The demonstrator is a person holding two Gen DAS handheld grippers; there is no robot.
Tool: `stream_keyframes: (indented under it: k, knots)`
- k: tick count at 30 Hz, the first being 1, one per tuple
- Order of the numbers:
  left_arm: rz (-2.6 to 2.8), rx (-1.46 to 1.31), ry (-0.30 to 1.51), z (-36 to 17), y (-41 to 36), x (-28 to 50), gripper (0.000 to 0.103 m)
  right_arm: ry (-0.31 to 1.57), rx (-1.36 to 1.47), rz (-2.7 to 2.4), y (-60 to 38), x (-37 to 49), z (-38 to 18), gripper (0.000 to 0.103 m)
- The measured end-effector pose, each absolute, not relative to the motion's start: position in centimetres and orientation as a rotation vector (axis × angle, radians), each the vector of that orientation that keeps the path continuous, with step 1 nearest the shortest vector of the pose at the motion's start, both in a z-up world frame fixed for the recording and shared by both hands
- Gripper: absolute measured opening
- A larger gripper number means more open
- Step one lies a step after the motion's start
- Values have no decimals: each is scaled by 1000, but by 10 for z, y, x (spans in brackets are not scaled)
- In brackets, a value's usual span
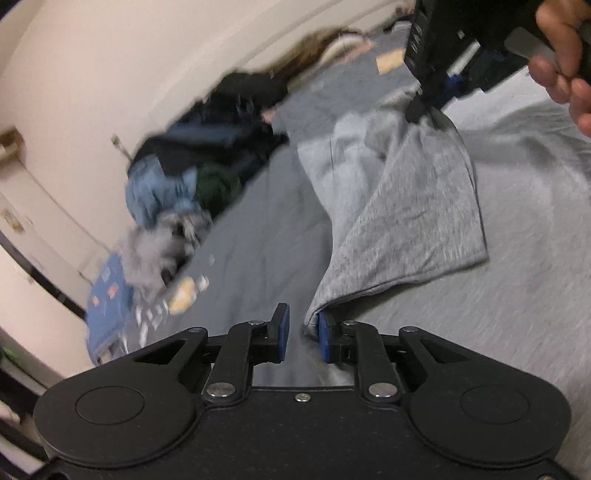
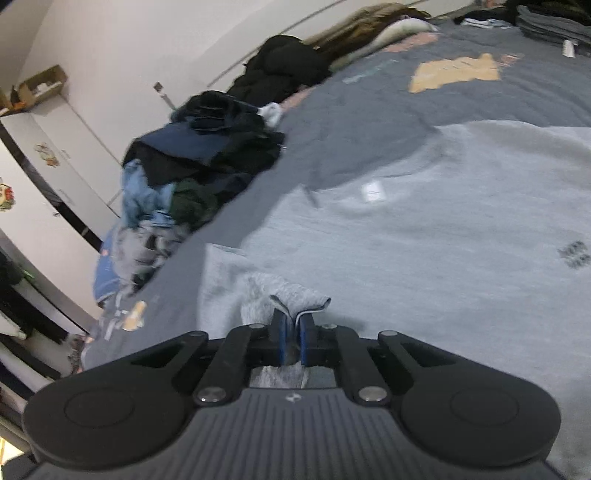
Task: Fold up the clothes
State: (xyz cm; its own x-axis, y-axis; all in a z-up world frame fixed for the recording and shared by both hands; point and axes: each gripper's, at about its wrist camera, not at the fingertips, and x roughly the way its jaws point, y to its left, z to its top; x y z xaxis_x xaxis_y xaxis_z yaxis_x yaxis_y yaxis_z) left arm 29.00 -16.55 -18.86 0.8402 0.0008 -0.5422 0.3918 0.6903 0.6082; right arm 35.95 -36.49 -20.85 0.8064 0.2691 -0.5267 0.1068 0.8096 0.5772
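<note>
A light grey garment (image 1: 413, 206) lies spread on a bed, one flap of it lifted. In the left wrist view my left gripper (image 1: 303, 332) is open, and a corner of the grey fabric hangs against its right pad (image 1: 322, 334). My right gripper (image 1: 417, 110) shows at the top right of that view, pinching the far end of the lifted flap. In the right wrist view my right gripper (image 2: 291, 328) is shut on a bunched edge of the grey garment (image 2: 424, 236), which spreads flat beyond it.
A dark grey bedspread (image 2: 388, 107) with tan patches covers the bed. A heap of dark and blue clothes (image 2: 192, 162) lies along the left edge by the wall. A folded stack (image 2: 550, 22) sits at the far right. White cupboards (image 2: 55, 166) stand to the left.
</note>
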Motion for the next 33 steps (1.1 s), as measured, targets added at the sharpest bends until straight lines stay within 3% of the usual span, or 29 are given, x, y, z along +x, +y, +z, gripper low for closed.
stream_keyframes:
  k: [6,10,16,20,30,31,33]
  knots:
    - [-278,824,546,-191,-169,282,28,681,726,-27,-368,353,-217,7]
    - [-301,794,554,-188,-169,284,31,727,670,-22,-376,337,-212,14]
    - [-346,795,576,-186,-166,284,38,620,479,79,-364,350,-151,49]
    - [-415,696,649,-167,-149,289,42,604,341,203,-332,392,-124,61]
    - [-408,552,679,-151,-126,299,48,788,34,240,-267,495,-169,61]
    - [-406,554,684,-152,-125,300,48,812,29,244,-263,499,-172,58]
    - [-403,549,692,-154,-121,300,48,855,22,250,-256,508,-178,36]
